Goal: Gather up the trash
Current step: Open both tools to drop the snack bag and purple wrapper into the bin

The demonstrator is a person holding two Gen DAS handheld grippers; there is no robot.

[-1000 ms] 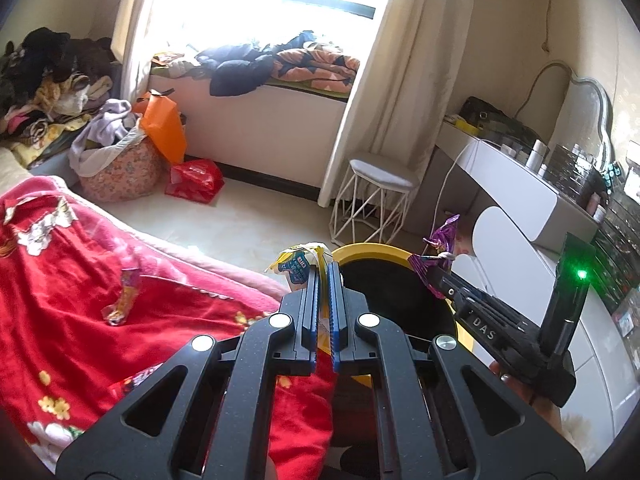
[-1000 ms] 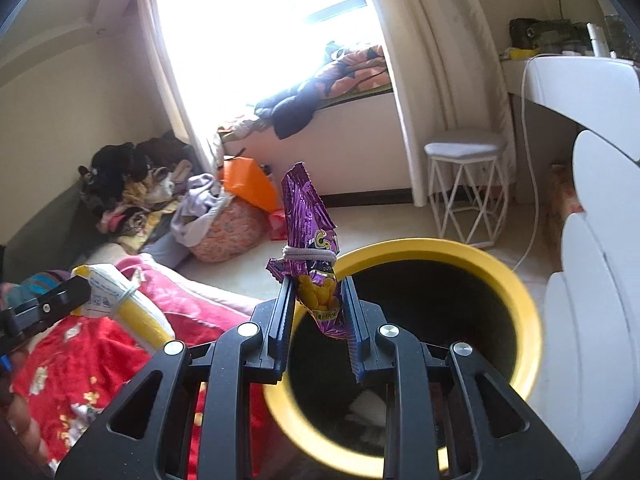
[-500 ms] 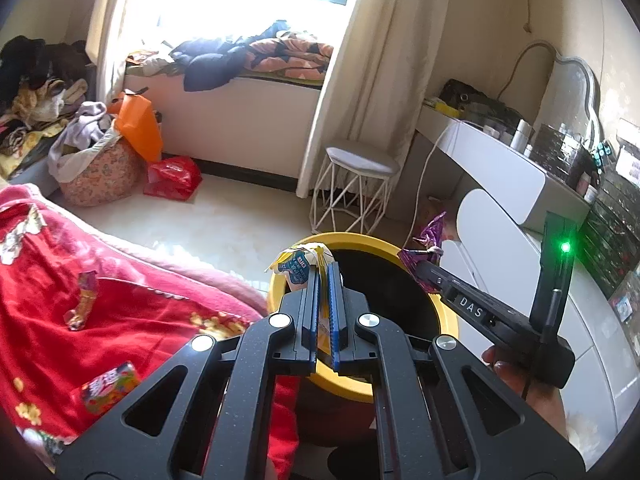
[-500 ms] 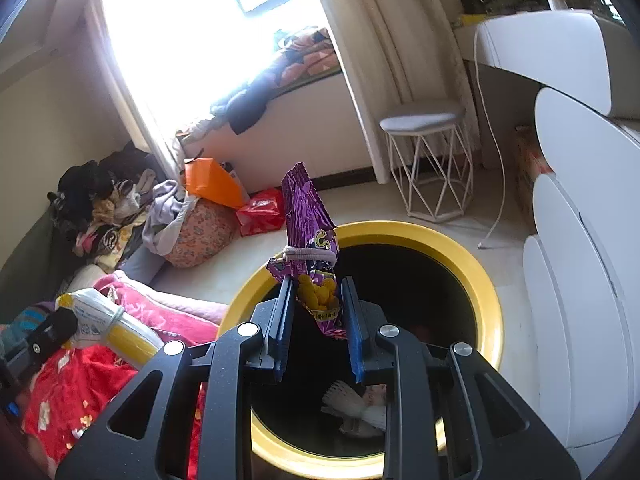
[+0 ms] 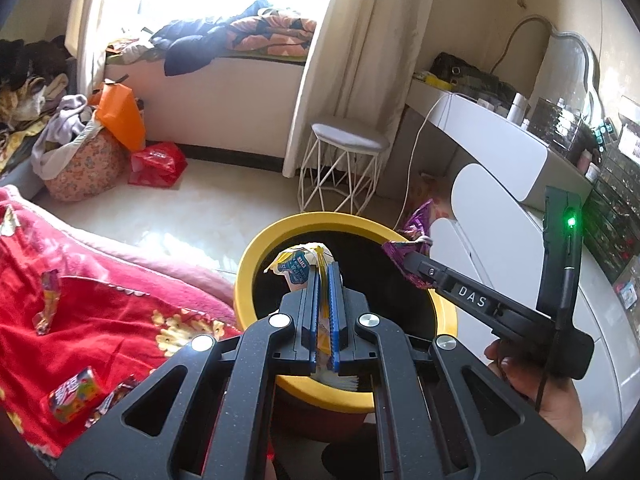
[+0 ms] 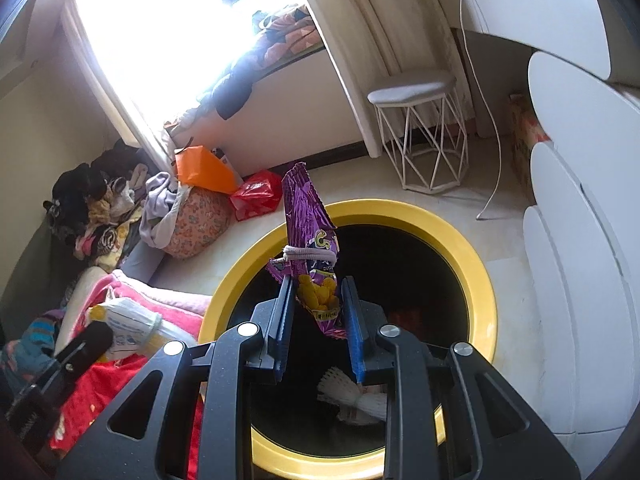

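Two grippers are over the bin (image 5: 256,264), each with trash between its fingers. Your left gripper (image 5: 323,276) is pinched nearly flat on a yellow-and-white packet (image 5: 298,266), whose crumpled top sticks out past the fingertips above the bin's dark mouth. In the right wrist view that same packet (image 6: 128,326) shows at lower left, beside the yellow rim (image 6: 476,264).

Your right gripper (image 6: 316,300) has its jaws partly apart, with a purple snack bag (image 6: 308,236) standing upright between them; whether both pads press on it I cannot tell. A grey band is tied round the bag's middle, and its lower end hangs over the bin opening. From the left wrist view the right gripper (image 5: 404,258) reaches in from the right, bag (image 5: 416,226) at its tip, above the far rim.

White netting (image 6: 352,396) lies at the bottom of the bin. More wrappers (image 5: 72,394) lie on the red blanket (image 5: 100,304) to your left, just beside the bin.
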